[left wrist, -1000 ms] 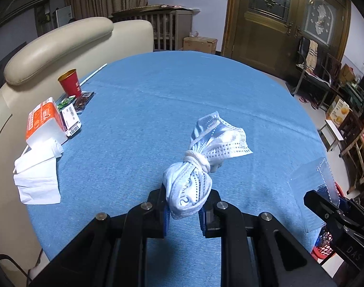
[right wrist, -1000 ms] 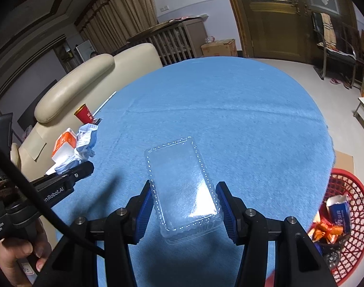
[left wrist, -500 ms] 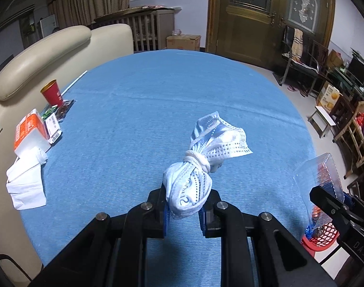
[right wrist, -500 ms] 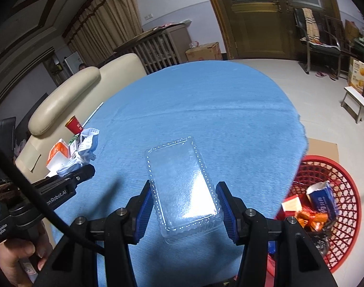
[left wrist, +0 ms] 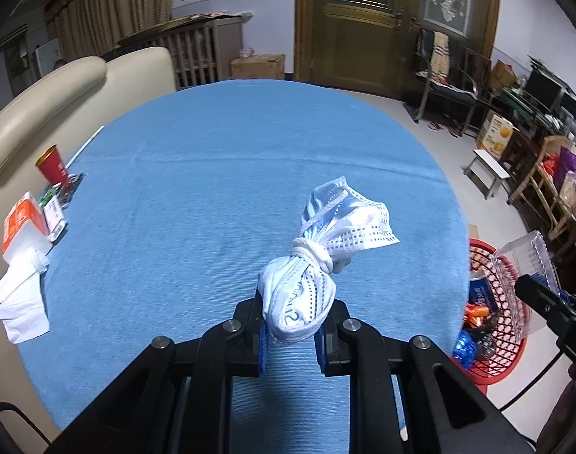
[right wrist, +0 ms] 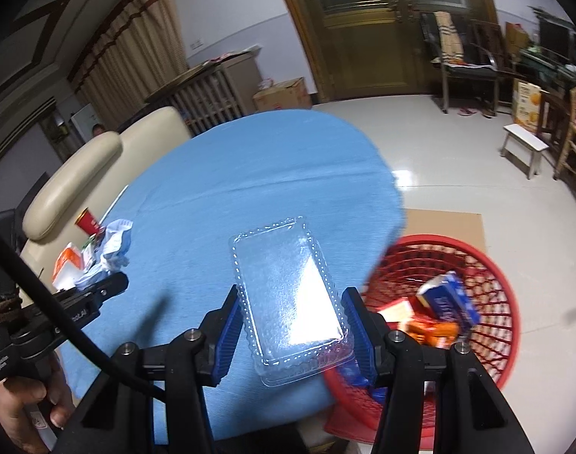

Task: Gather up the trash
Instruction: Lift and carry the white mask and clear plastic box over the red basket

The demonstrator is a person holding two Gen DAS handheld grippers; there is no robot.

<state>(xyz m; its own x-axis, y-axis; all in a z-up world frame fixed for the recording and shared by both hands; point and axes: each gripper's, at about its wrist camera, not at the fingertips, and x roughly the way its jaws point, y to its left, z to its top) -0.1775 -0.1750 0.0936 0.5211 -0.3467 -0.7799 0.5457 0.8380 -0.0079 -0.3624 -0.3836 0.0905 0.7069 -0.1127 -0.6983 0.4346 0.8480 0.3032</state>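
My left gripper (left wrist: 289,335) is shut on a knotted white-and-blue face mask (left wrist: 325,253), held above the blue round table (left wrist: 212,189). In the right wrist view my right gripper (right wrist: 293,335) is shut on a clear plastic clamshell container (right wrist: 288,287), held over the table's right edge beside a red mesh basket (right wrist: 488,265) on the floor. The basket holds a blue carton (right wrist: 448,299) and orange wrappers. In the left wrist view the container (left wrist: 522,265) and basket (left wrist: 492,340) show at the far right.
At the table's left edge stand a red paper cup (left wrist: 53,164), an orange-and-white box (left wrist: 21,227), small packets and white tissues (left wrist: 21,299). A cream sofa (left wrist: 42,109) lies behind. A small white stool (right wrist: 524,147), chairs and cardboard boxes stand across the floor.
Both grippers have swung to the right with their loads. The red basket has come into the left wrist view and now fills much more of the right wrist view.
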